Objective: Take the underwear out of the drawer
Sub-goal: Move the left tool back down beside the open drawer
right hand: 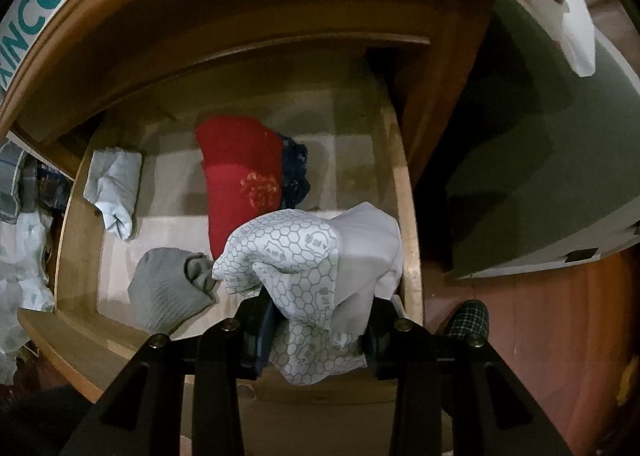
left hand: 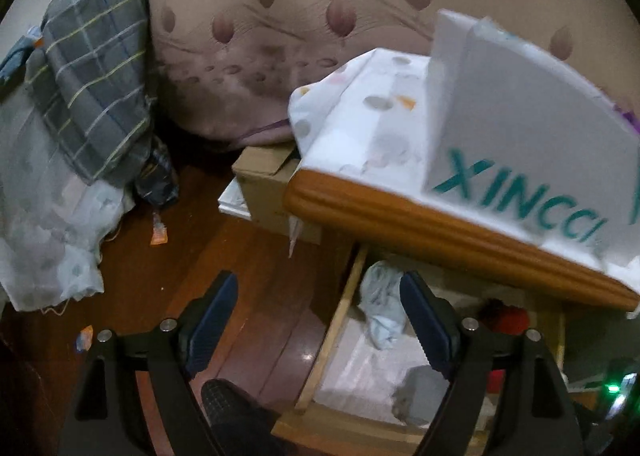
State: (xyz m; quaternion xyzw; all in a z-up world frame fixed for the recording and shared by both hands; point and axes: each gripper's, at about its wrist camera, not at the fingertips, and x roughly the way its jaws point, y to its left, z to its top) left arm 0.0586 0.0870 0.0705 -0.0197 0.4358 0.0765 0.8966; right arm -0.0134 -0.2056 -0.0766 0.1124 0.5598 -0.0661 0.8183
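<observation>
Hexagon-print underwear (right hand: 304, 256) clamped in right gripper (right hand: 320, 332), four garments in drawer (right hand: 408, 215), left gripper (left hand: 316, 320) spread, empty

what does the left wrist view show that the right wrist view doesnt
Only the left wrist view: the left gripper with jaws open and nothing between them, a plaid quilt and a cardboard box.
Only the right wrist view: the right gripper shut on hexagon-print underwear, and a grey knit piece.
Both: the open drawer, the pale blue garment and the red garment.

Dim, motion-blurred, fisheye-warped edges
</observation>
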